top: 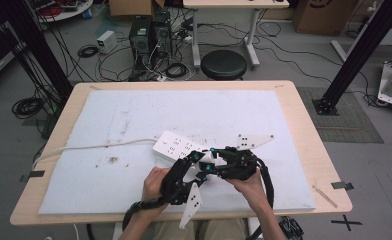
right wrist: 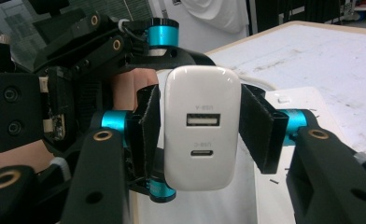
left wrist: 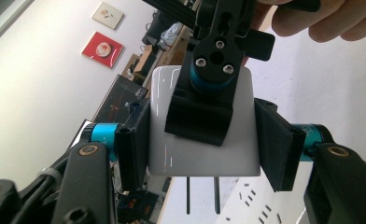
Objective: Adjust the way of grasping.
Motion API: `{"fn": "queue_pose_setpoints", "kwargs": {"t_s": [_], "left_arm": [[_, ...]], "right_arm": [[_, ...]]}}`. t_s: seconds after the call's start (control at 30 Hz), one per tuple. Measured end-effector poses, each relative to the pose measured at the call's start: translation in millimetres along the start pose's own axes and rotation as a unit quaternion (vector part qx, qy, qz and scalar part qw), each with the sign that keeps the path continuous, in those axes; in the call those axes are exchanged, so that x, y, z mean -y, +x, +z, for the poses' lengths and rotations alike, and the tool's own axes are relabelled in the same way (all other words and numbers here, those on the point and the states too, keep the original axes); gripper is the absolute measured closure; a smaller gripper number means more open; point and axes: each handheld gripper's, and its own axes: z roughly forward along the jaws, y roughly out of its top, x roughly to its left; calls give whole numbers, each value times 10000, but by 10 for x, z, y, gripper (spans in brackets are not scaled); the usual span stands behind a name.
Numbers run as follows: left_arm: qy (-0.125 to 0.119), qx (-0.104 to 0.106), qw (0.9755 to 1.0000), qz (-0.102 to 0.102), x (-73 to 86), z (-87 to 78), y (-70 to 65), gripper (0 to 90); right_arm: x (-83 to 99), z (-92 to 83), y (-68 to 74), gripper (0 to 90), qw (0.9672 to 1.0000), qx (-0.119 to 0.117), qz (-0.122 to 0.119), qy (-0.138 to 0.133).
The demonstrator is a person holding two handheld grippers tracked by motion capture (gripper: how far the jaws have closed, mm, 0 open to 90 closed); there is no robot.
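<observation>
A white USB charger point(right wrist: 202, 126) with two ports on its face sits between the pads of my right gripper point(right wrist: 200, 130), which touch both its sides. My left gripper point(left wrist: 202, 140) is shut on the same charger point(left wrist: 204, 158) across its other two sides, and two metal prongs point(left wrist: 188, 196) stick out below it. In the high view both grippers meet over the near middle of the table, left gripper point(top: 196, 161) and right gripper point(top: 215, 162), with the charger point(top: 207, 160) between them. A white power strip point(top: 176, 146) lies just behind them.
The power strip's cable point(top: 99, 146) runs left off the wooden table point(top: 304, 125), which is covered by a white mat point(top: 134, 110). A few crumbs point(top: 113, 160) lie on the mat at the left. A black stool point(top: 223, 64) stands beyond the far edge.
</observation>
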Motion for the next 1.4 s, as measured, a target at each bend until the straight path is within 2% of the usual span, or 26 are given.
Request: {"fn": "queue_pose_setpoints", "kwargs": {"t_s": [0.1,0.13,0.23,0.4,0.77,0.8,0.97,1.0,1.03,1.1,1.17,1.27,1.3,1.33,1.37,1.4], "left_arm": [[15,4,10000,1,4,3,-8,425],[18,14,10000,8,5,4,-7,425],[11,18,10000,9,6,4,-5,425],[9,24,10000,34,11,2,-1,425],[47,37,9999,95,27,5,-15,424],[52,67,10000,29,35,6,-12,423],[83,86,9999,-53,50,13,-15,420],[171,134,9994,-285,52,31,3,420],[217,119,9990,-359,57,34,17,385],[134,274,9980,-549,79,29,52,255],[114,396,9974,-599,94,23,69,241],[87,402,9971,-635,97,17,73,213],[35,520,9952,-827,108,0,106,213],[35,520,9952,-827,108,0,106,203],[-82,647,9914,-1132,122,-9,136,195],[-82,647,9914,-1132,122,-9,136,188]], "right_arm": [[-2,-2,-7,542,10000,-4,-41,-8],[-3,-2,3,549,10000,-3,28,36],[-1,10,-2,578,10000,-52,-42,44],[-1,15,3,615,9999,-97,14,73],[13,34,6,630,10000,-7,-13,93],[13,36,11,630,9999,18,-1,107],[11,49,17,631,9999,79,-31,133],[11,50,15,631,9998,86,-15,160],[14,49,13,631,9997,192,-5,159],[20,36,-1,631,9997,231,42,99],[23,22,-7,631,9997,239,66,72],[25,12,-11,631,9995,301,39,74],[25,12,-11,631,9995,301,39,74],[25,12,-11,631,9995,301,39,74],[25,12,-16,631,9992,381,82,123],[25,12,-16,631,9992,381,82,123]]}}
